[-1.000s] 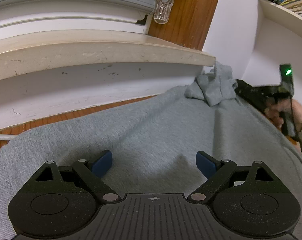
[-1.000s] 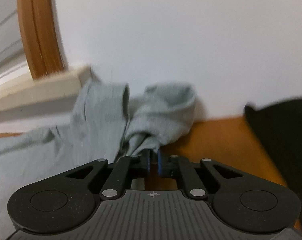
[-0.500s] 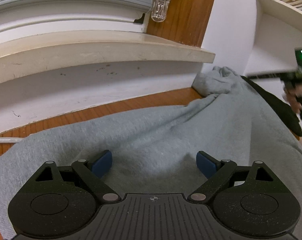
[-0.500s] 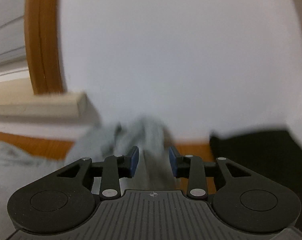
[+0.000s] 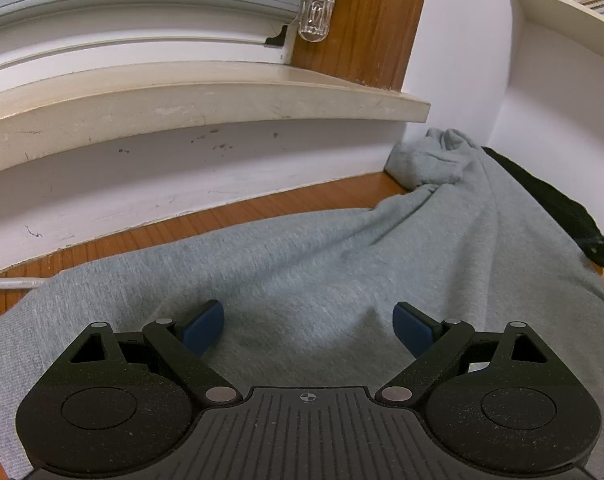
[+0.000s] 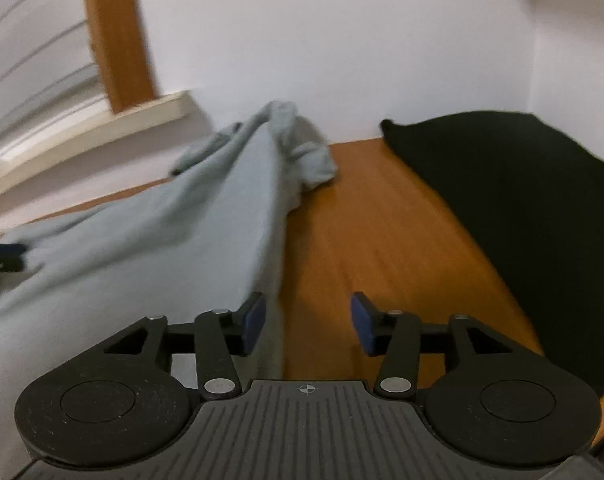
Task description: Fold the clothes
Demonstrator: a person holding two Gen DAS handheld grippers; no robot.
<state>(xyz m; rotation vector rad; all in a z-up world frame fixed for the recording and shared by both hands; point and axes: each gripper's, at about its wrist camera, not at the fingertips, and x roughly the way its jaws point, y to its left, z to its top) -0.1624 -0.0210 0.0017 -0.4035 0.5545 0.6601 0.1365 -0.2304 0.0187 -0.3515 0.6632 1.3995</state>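
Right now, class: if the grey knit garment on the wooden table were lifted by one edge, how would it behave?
The grey knit garment would probably sag and drape: it already lies in soft ridges. Likely light, it bunches easily, as its crumpled far end shows. On the wooden table it might slide when pushed.

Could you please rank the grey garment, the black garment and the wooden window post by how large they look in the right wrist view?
1. grey garment
2. black garment, nearly as large, so this order is unsure
3. wooden window post
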